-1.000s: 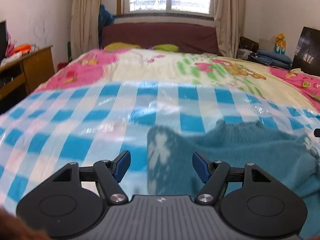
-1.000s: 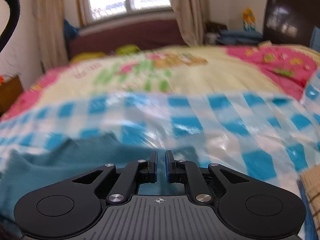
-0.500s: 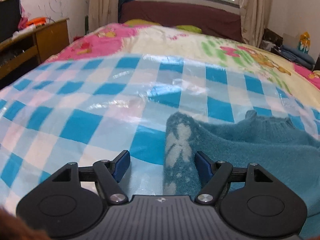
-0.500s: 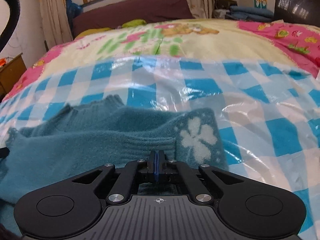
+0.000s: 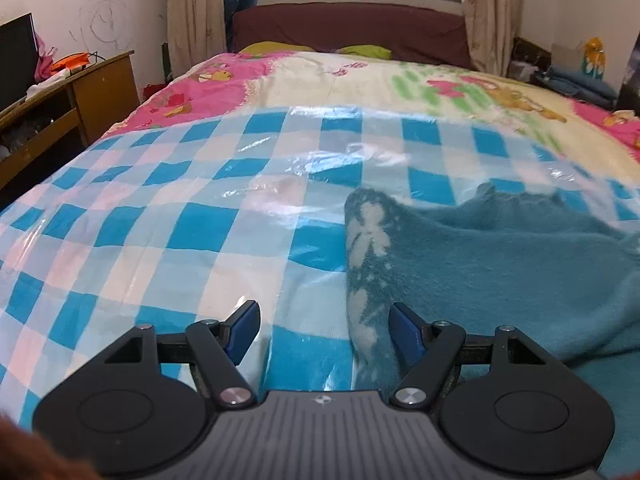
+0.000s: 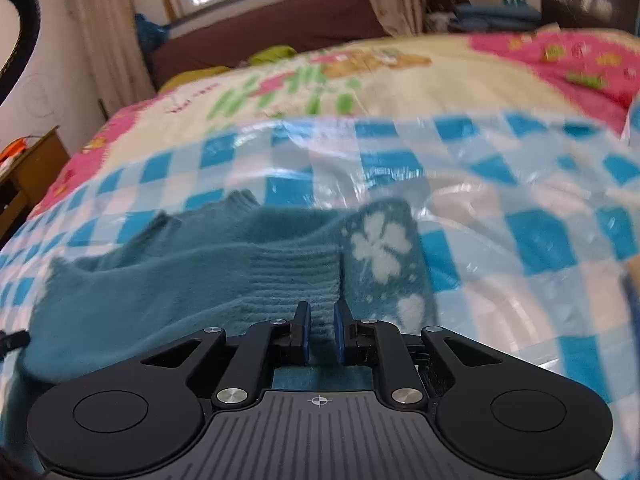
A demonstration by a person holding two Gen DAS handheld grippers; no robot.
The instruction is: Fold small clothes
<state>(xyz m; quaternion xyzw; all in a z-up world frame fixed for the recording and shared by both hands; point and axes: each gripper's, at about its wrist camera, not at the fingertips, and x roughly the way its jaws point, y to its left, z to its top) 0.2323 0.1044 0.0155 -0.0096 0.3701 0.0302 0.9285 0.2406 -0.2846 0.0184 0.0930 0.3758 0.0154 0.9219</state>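
A teal knit sweater (image 5: 500, 272) lies on the blue-and-white checked plastic sheet (image 5: 160, 220) on the bed. My left gripper (image 5: 324, 312) is open just above the sheet, with the sweater's patterned left edge (image 5: 364, 240) running between its fingers, close to the right one. In the right wrist view the sweater (image 6: 180, 288) has a ribbed cuff (image 6: 296, 276) lying across it beside a white clover motif (image 6: 380, 248). My right gripper (image 6: 321, 310) hovers over that cuff. Its jaws are opening, a narrow gap shows between the pads, and they do not press on the knit.
A flowery pink and cream quilt (image 5: 340, 84) covers the far half of the bed, up to a dark red headboard (image 5: 352, 28). A wooden desk (image 5: 80, 92) stands at the left. Folded blue clothes (image 5: 576, 80) lie at the far right.
The right jaws went fully shut half a second ago and now stand slightly apart. Both views came down closer to the sweater. The left jaws stayed wide.
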